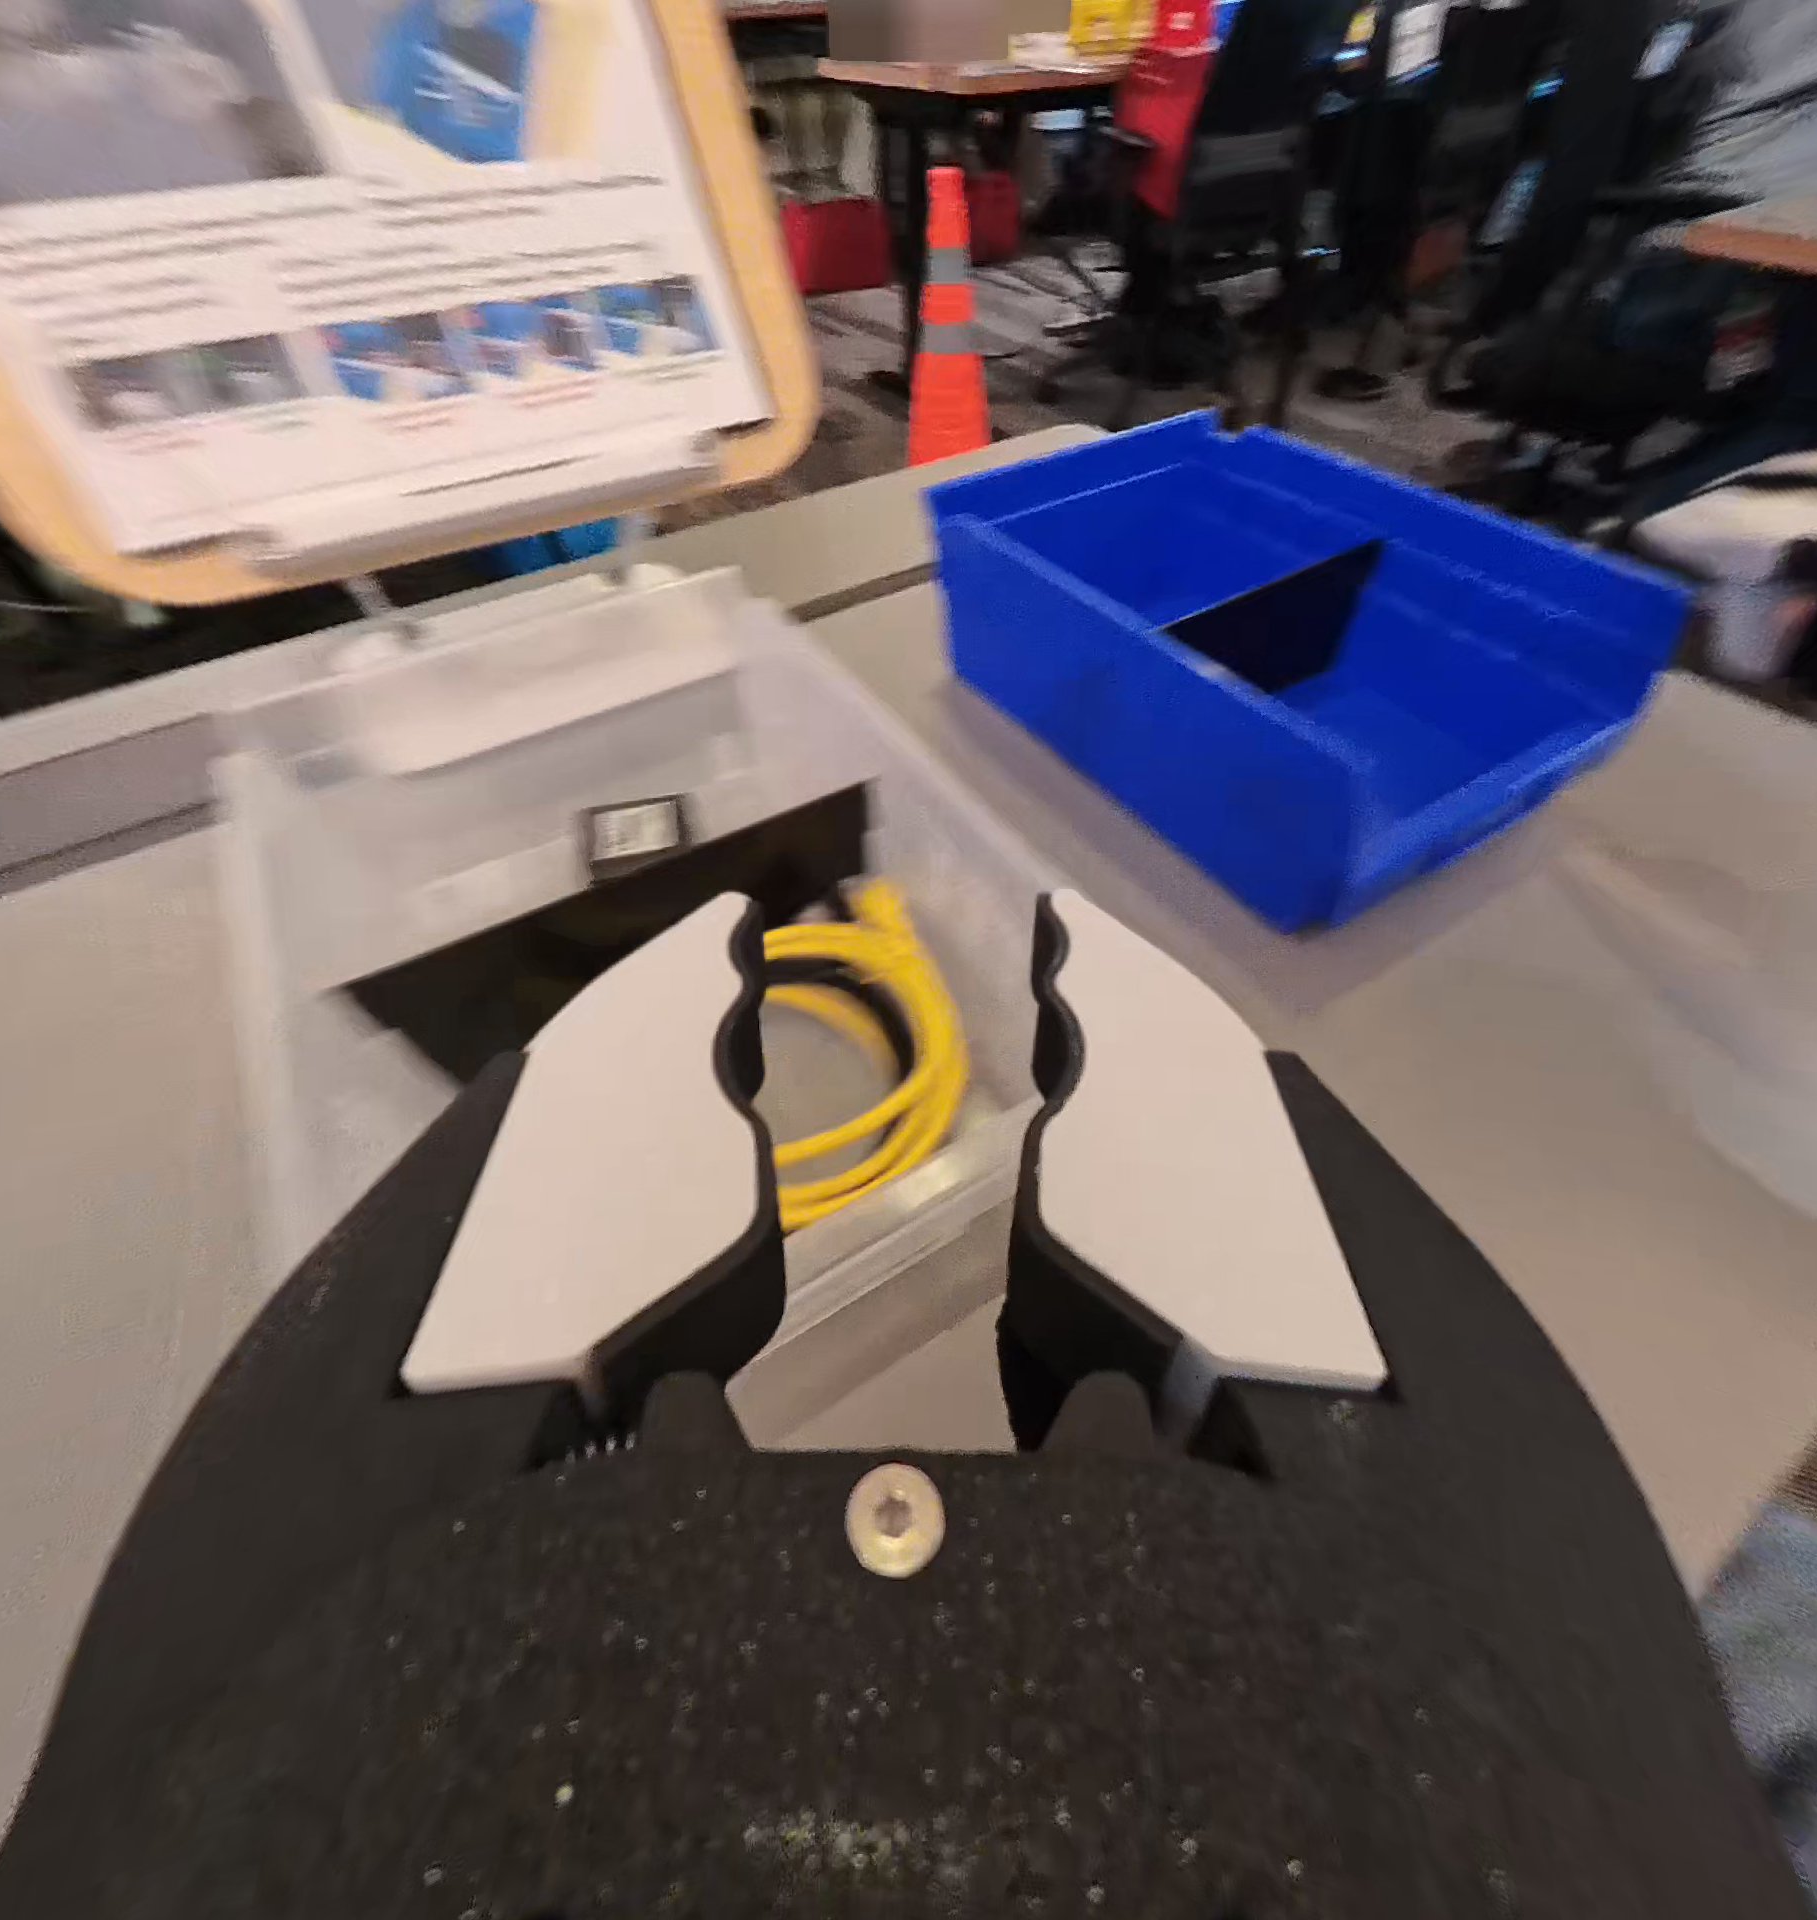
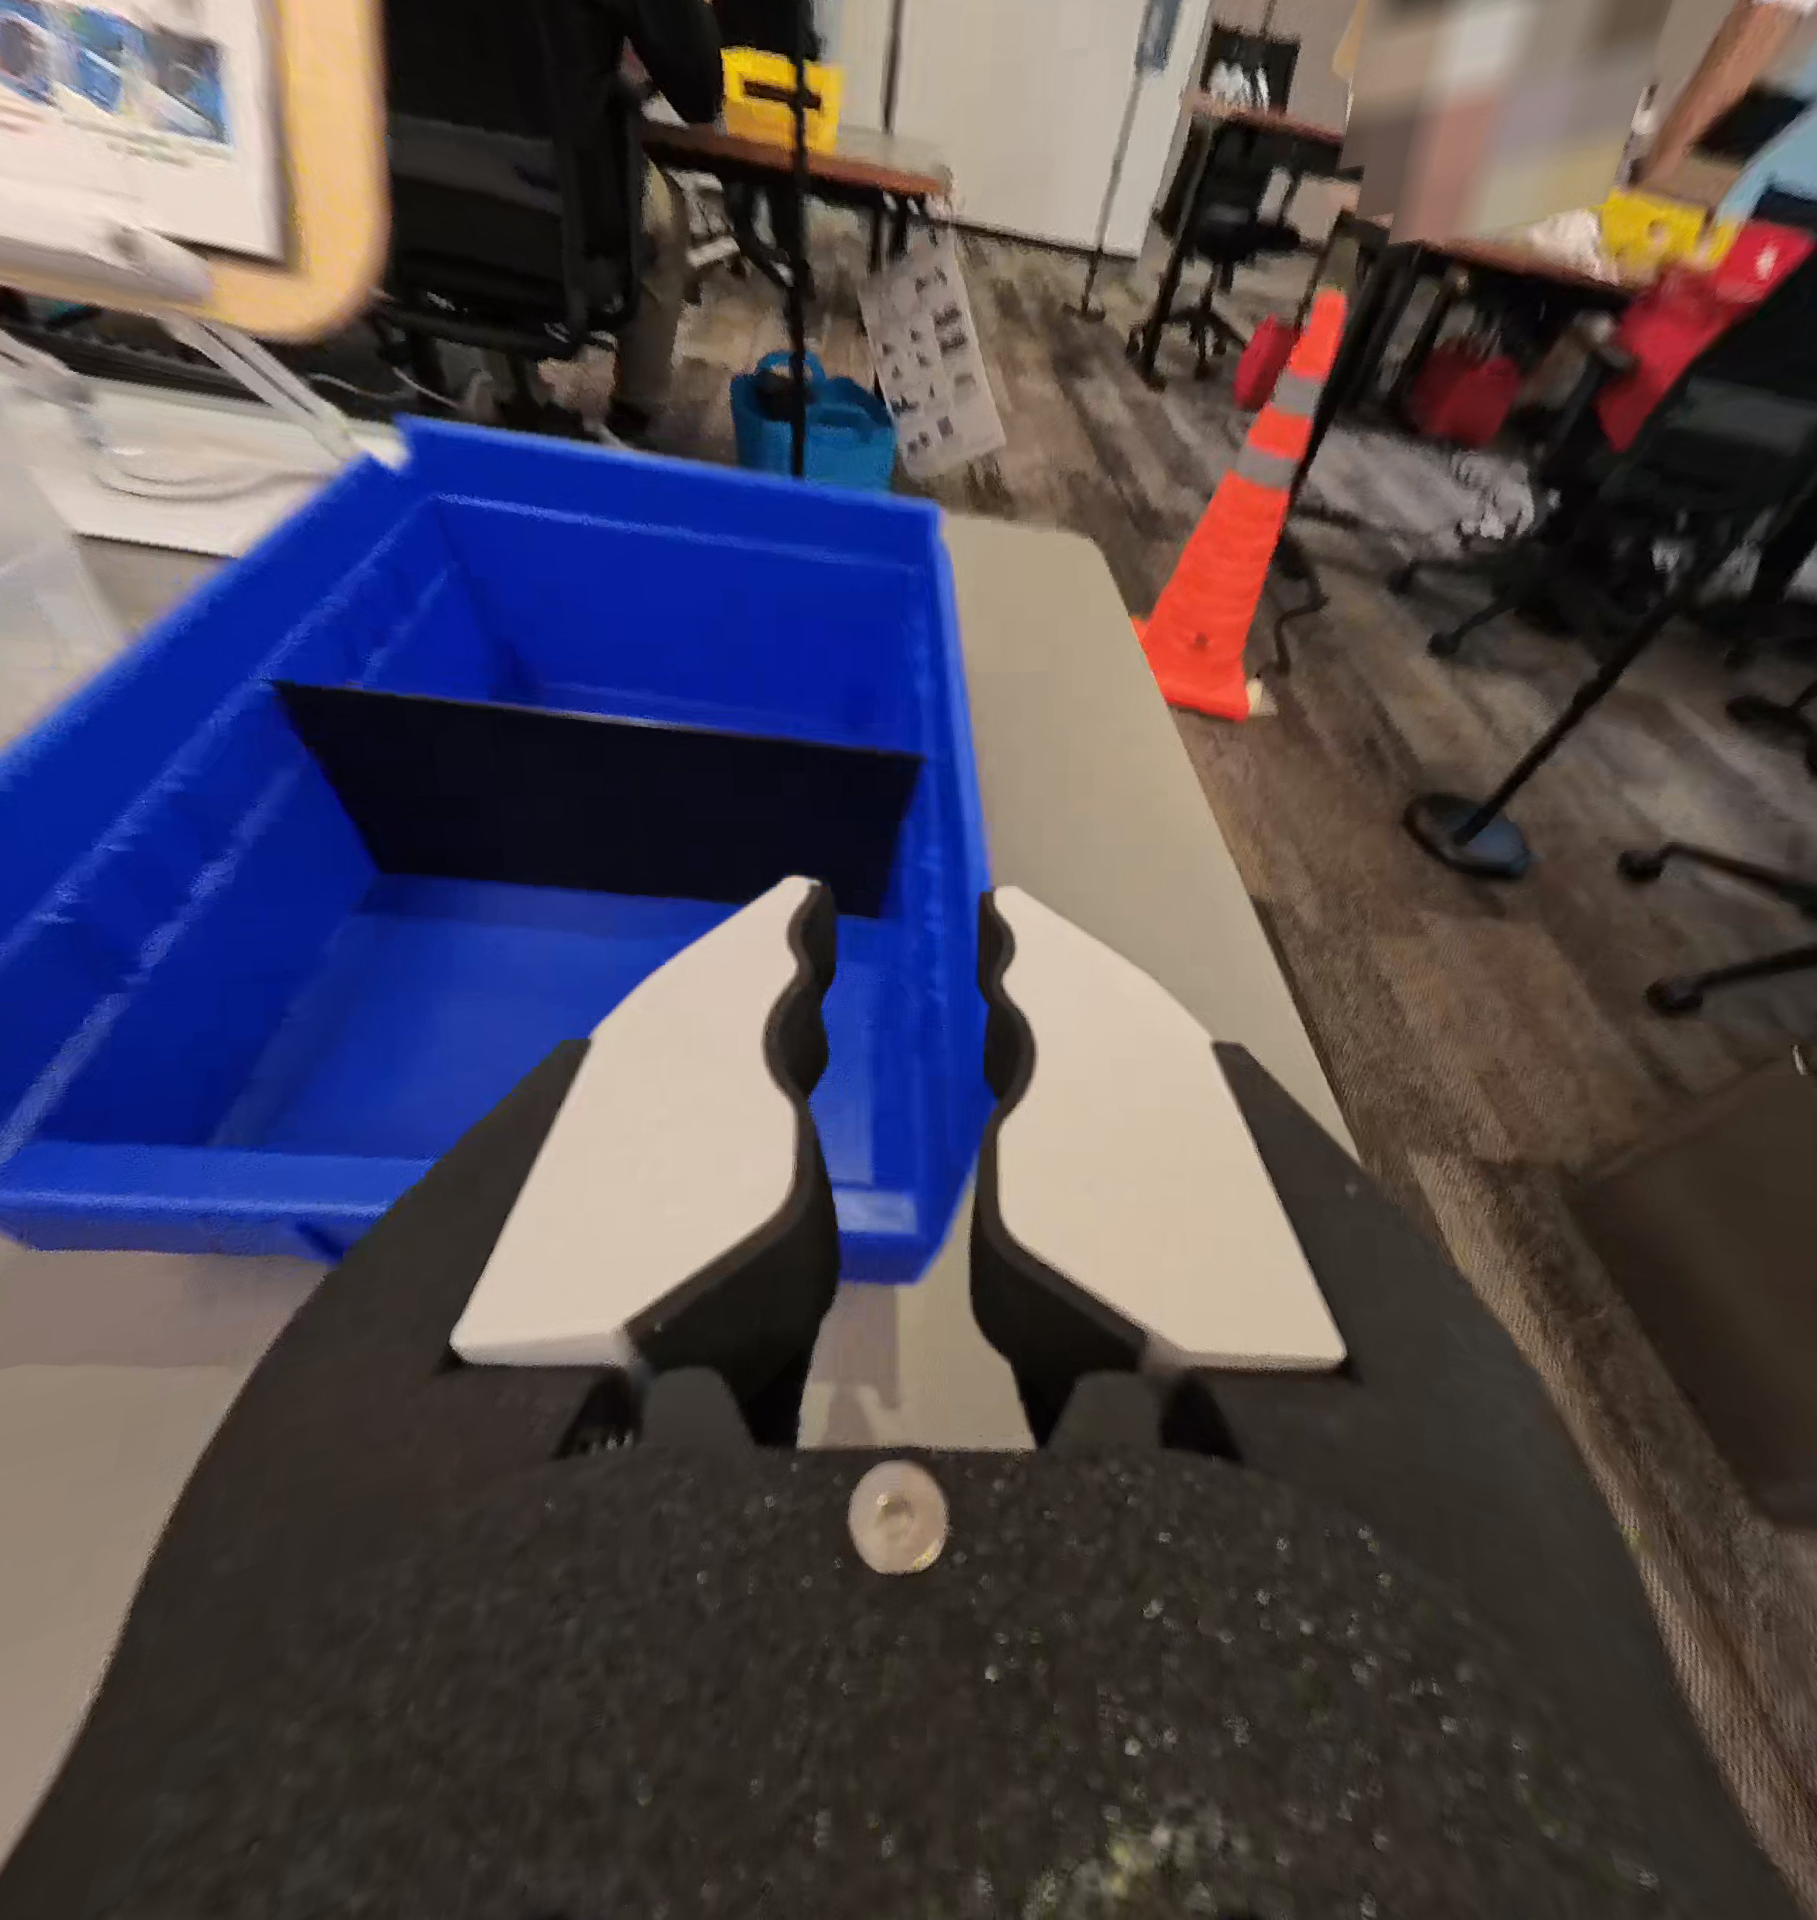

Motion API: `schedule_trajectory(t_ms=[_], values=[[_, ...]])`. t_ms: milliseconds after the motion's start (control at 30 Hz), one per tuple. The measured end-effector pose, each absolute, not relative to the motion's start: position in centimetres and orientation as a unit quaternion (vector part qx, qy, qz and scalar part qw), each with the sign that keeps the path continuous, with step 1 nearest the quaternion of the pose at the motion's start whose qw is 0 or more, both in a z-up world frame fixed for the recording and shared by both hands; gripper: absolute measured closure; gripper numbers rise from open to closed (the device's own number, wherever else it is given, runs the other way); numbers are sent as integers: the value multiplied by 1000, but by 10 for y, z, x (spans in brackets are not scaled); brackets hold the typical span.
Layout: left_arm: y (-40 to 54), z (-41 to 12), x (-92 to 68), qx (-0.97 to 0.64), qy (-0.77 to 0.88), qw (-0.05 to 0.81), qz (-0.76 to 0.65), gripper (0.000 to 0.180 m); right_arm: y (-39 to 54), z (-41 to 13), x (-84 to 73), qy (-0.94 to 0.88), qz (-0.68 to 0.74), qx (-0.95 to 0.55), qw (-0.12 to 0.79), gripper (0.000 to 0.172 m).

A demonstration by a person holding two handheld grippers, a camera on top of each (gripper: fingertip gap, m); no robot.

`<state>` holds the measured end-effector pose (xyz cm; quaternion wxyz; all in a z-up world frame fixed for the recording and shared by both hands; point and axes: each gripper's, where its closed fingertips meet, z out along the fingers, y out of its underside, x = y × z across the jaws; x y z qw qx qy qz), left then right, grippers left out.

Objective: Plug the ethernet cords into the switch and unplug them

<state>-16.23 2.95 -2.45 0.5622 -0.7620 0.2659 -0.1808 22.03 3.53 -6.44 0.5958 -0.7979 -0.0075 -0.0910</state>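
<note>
The left tool [image 1: 893, 914] hovers with jaws wide apart and bare, aimed at coiled yellow ethernet cords [image 1: 883, 1049] lying in a clear bin [image 1: 260, 935] beside the black switch [image 1: 592, 935] — likely lining up a grasp. The right tool [image 2: 904, 914] waits part-open and unloaded over the near right corner of a blue bin [image 2: 156, 727] on the table [image 2: 1091, 831].

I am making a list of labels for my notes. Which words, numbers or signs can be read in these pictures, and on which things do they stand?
None can be read.
Instruction sheet on the tan board: print blurred.
Small label on the black device: blurred.
Sheet on the floor: too small.
Blue bin: no writing seen.
</note>
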Motion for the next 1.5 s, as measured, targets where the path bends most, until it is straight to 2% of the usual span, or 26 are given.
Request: schedule_trajectory(t_ms=[100,167,300,367,433,500,533,567,600,667,700,733,900,1200,1500], values=[[39,-40,-234,-768,233,587,-103,132,37,-34,159,-63,-62,-769,634,147],[45,-58,-267,-780,193,585,-105,128,36,-20,98,-113,-18,-742,660,147],[58,-105,-291,-822,146,530,-150,116,27,-43,-40,-191,132,-742,629,129],[68,-121,-289,-839,142,500,-162,108,28,-65,-78,-193,156,-761,599,128],[77,-132,-290,-848,129,489,-158,119,34,-83,-96,-187,153,-777,582,119],[83,-133,-289,-847,115,493,-160,144,42,-98,-107,-167,152,-798,559,99],[84,-131,-288,-845,110,498,-163,156,45,-105,-113,-157,159,-808,545,99],[85,-130,-288,-844,109,502,-154,171,48,-111,-117,-146,163,-816,536,100],[86,-131,-292,-846,109,508,-122,175,51,-116,-121,-137,166,-821,529,105],[84,-132,-295,-852,123,503,-75,176,57,-125,-123,-107,149,-833,522,128],[83,-132,-296,-854,119,502,-71,177,61,-127,-115,-96,106,-836,529,148],[81,-132,-297,-854,113,502,-75,177,63,-128,-111,-102,75,-839,530,157],[77,-126,-312,-854,102,507,-54,177,69,-127,-120,-81,58,-852,515,164],[85,-89,-423,-832,33,553,-26,178,96,-91,-226,-130,77,-829,539,164],[104,-113,-523,-849,-8,528,-24,179,102,-123,-332,-180,79,-847,493,159]])
